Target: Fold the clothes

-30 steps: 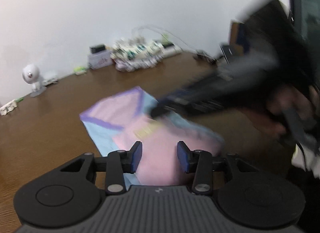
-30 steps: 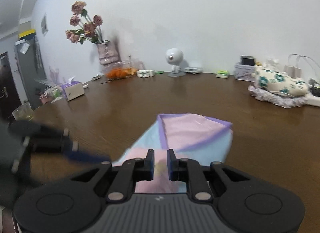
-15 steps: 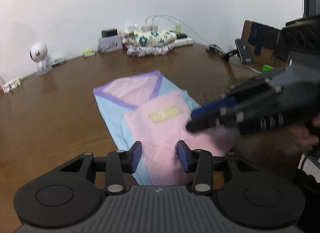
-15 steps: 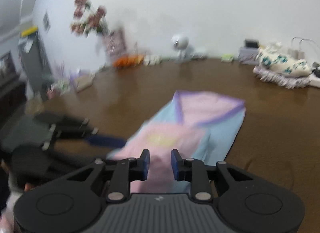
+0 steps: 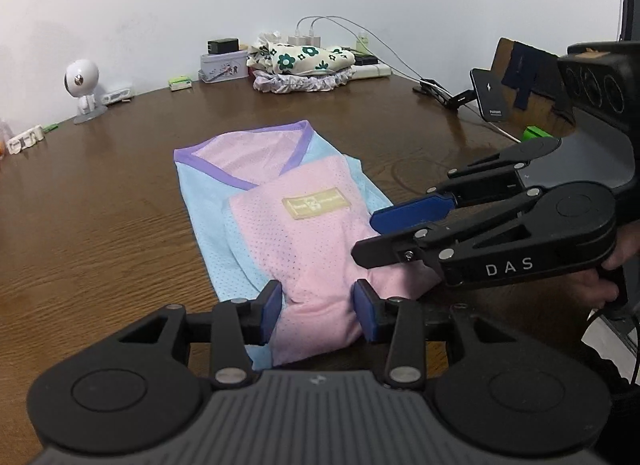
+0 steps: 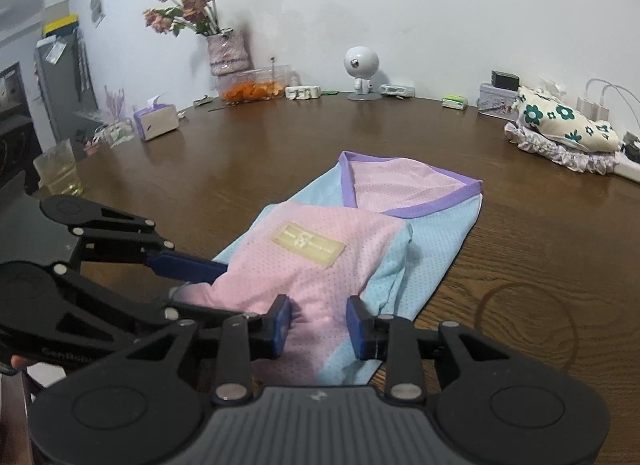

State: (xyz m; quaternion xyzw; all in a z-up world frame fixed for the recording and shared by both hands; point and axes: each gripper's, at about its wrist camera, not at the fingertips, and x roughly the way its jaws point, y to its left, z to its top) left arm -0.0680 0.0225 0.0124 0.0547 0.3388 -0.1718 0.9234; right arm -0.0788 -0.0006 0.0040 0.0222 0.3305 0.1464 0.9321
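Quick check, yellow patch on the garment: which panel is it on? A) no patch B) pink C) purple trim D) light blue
B: the yellow patch sits on the pink folded panel of the garment, with the light blue part beside and beneath it.

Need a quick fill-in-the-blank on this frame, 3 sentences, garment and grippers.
1. The trim along the neckline of the garment is coloured ____.
2. Both the left gripper and the right gripper have their jaws ____, with pink fabric between them.
3. The rectangular label sits on the ____-coloured panel.

Missing words: purple; open; pink
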